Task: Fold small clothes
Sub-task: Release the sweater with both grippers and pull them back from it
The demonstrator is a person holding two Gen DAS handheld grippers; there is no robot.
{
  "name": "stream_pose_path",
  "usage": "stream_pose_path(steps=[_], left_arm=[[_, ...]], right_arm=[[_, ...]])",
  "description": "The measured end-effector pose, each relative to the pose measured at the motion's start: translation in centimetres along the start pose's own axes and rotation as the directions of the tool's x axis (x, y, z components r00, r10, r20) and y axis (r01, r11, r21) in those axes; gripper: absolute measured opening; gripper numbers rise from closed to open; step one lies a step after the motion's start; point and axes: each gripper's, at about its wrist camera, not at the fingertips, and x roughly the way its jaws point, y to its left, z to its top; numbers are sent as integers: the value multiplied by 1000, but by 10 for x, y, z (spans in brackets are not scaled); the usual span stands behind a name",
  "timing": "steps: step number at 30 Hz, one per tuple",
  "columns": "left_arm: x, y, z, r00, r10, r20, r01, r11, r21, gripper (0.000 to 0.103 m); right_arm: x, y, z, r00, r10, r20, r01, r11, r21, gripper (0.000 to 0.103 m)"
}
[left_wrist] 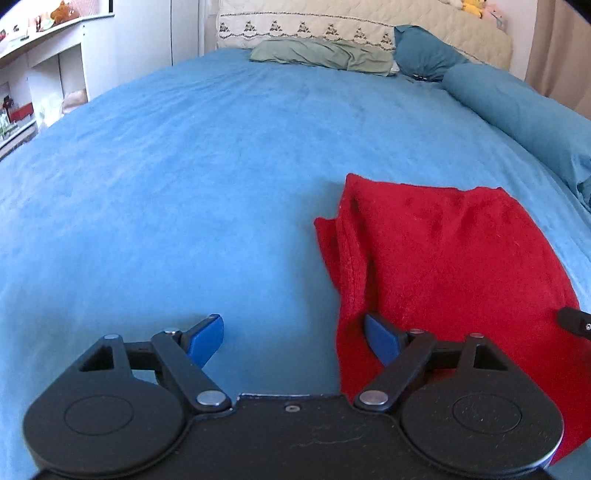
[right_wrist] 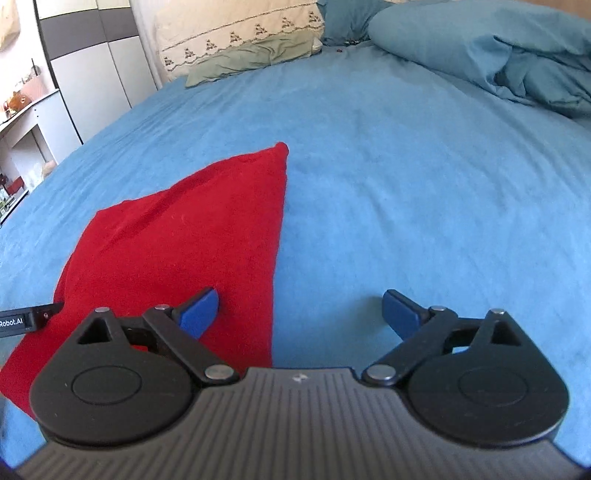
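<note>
A small red knit garment lies flat on the blue bedspread, partly folded, with a rumpled left edge. My left gripper is open and empty at the garment's near left edge; its right finger is over the red cloth. In the right wrist view the red garment lies to the left. My right gripper is open and empty at the garment's near right edge, its left finger over the cloth, its right finger over the bedspread.
A green pillow and a cream embroidered pillow lie at the head of the bed. A rolled blue duvet lies along the right side. White shelves stand to the left of the bed.
</note>
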Motion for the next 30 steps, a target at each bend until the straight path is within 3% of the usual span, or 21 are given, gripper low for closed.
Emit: stream_pose_path(steps=[6, 10, 12, 17, 22, 30], left_arm=[[-69, 2, 14, 995, -1, 104, -2, 1000, 30, 87], [-142, -3, 27, 978, -13, 208, 5, 999, 40, 102], [-176, -8, 29, 970, -16, 243, 3, 999, 53, 103], [-247, -18, 24, 973, -20, 231, 7, 998, 55, 103], [-300, -23, -3, 977, -2, 212, -5, 999, 33, 103], [-328, -28, -47, 988, -4, 155, -12, 995, 102, 103]], right_arm=[[-71, 2, 20, 996, 18, 84, -14, 999, -51, 103], [-136, 9, 32, 993, 51, 108, -44, 997, -65, 103], [-165, 13, 37, 993, 50, 104, -44, 997, -56, 103], [-241, 30, 39, 995, -10, 101, 17, 997, -74, 103], [-300, 48, 27, 996, -48, 73, 56, 992, -109, 103], [-335, 60, -14, 995, -94, -33, 90, 990, -110, 103]])
